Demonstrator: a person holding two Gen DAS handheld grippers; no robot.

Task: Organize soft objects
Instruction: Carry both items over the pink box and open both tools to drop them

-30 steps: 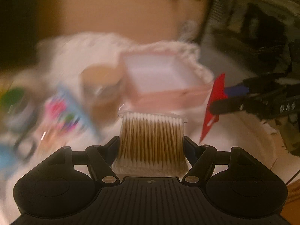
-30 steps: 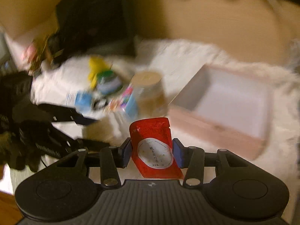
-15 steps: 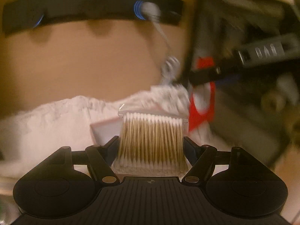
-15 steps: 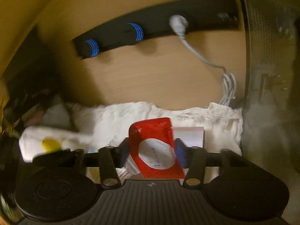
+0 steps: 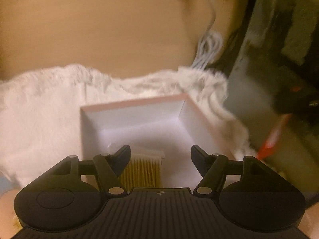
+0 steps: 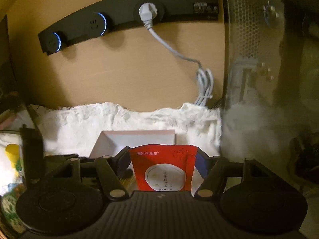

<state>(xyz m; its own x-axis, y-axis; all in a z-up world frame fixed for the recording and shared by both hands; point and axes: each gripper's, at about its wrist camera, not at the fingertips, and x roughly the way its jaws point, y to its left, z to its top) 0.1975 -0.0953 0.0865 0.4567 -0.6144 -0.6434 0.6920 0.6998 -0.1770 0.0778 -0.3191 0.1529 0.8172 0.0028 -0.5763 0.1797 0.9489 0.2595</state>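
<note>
A pink box (image 5: 131,101) with a white inside sits on a white fluffy cloth (image 5: 39,107). My left gripper (image 5: 160,155) is open above its near side. A clear pack of cotton swabs (image 5: 142,169) lies in the box below the left finger, free of the jaws. My right gripper (image 6: 162,157) is shut on a red tea sachet (image 6: 163,169) with a white round label, held upright just before the box (image 6: 137,137). The sachet and the right gripper show blurred at the right of the left wrist view (image 5: 271,139).
A black socket strip (image 6: 119,23) with a white plug and coiled cable (image 6: 205,87) is on the wooden wall behind. A clear acrylic panel (image 6: 259,59) stands at the right. Small colourful items (image 6: 12,155) lie at the far left on the cloth.
My left gripper has opened and let the cotton swab pack drop into the box. Both grippers have steadied over the box; the right still holds the sachet.
</note>
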